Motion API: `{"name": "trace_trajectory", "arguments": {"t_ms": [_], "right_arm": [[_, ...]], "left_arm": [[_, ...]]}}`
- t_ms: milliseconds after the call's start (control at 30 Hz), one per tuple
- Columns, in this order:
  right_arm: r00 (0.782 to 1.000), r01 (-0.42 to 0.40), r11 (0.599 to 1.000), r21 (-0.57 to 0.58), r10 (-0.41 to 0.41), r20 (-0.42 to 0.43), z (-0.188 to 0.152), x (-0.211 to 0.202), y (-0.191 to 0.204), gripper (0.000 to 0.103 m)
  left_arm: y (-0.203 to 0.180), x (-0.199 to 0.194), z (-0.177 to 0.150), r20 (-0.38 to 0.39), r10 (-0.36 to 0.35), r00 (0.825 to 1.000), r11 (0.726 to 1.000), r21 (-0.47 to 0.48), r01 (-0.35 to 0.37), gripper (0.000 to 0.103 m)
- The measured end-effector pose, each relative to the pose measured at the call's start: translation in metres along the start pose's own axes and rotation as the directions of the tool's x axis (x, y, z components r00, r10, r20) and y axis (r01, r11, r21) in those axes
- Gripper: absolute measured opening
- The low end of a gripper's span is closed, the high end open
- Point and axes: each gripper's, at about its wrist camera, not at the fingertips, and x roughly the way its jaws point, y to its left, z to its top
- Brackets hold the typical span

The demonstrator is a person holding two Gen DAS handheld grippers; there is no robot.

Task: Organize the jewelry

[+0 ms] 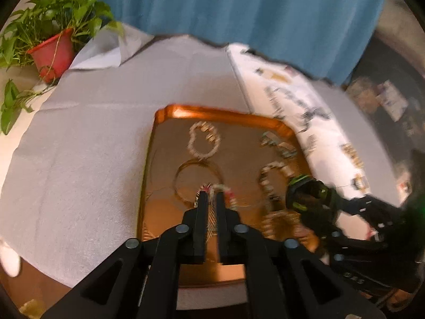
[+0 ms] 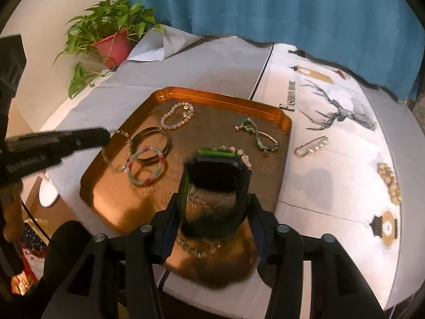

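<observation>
A copper tray (image 2: 212, 95) holds several bracelets: pale beads (image 2: 175, 118), gold bangles (image 2: 152, 135), a pink-and-green bead ring (image 2: 146, 168) and a green stone strand (image 2: 255, 135). My right gripper (image 2: 214, 199) hangs over the tray's near side. It is shut on a black watch with green trim (image 2: 215, 178), and the strap's sides touch both pads. My left gripper (image 1: 211, 194) points down at the tray's left part with its jaws a little apart. A thin silver chain (image 2: 124, 143) trails from its tip (image 2: 106, 135), loose in the gap.
The tray sits on a grey cloth (image 1: 79, 146). On the white printed cloth to the right lie a pin brooch (image 2: 310, 146), a pearl piece (image 2: 389, 183) and a round pendant (image 2: 386, 226). A potted plant (image 2: 111, 42) stands at the back left before a blue curtain (image 2: 265, 5).
</observation>
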Motion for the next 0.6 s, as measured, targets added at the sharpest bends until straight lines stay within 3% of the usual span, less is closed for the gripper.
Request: {"name": "trace_trajectory", "arguments": {"t_ms": [33,67,100,167,300,433,600], "right_arm": [[1.000,0.007,1.000,0.005,-0.007,-0.006,0.001,0.003,0.001,0.058],[1.000,0.026,1.000,0.005,-0.026,-0.013,0.001,0.003,0.001,0.071],[0.999,0.046,0.999,0.002,-0.046,-0.009,0.000,0.000,0.001,0.080],[0.997,0.074,0.997,-0.011,-0.074,0.011,-0.008,-0.011,0.001,0.081],[0.997,0.083,0.996,-0.021,-0.083,0.004,-0.042,-0.045,0.002,0.082],[0.997,0.076,0.997,0.015,-0.076,-0.005,-0.083,-0.082,0.004,0.082],[0.997,0.060,0.997,0.045,-0.062,0.048,-0.125,-0.135,0.017,0.082]], "left_arm": [[0.000,0.005,-0.001,-0.031,0.031,0.999,0.999,-0.006,-0.031,0.034],[0.000,0.006,-0.003,-0.042,0.059,0.997,0.998,-0.016,-0.060,0.063],[0.001,0.003,-0.006,-0.031,0.081,0.996,0.996,-0.027,-0.082,0.081],[0.001,-0.010,-0.016,0.013,0.098,0.995,0.995,-0.037,-0.098,0.085],[-0.007,-0.037,-0.040,-0.003,0.119,0.993,0.993,-0.021,-0.119,0.086],[-0.026,-0.071,-0.077,-0.002,0.107,0.994,0.994,-0.017,-0.107,0.086],[-0.057,-0.112,-0.117,0.031,0.086,0.996,0.996,-0.011,-0.085,0.086]]}}
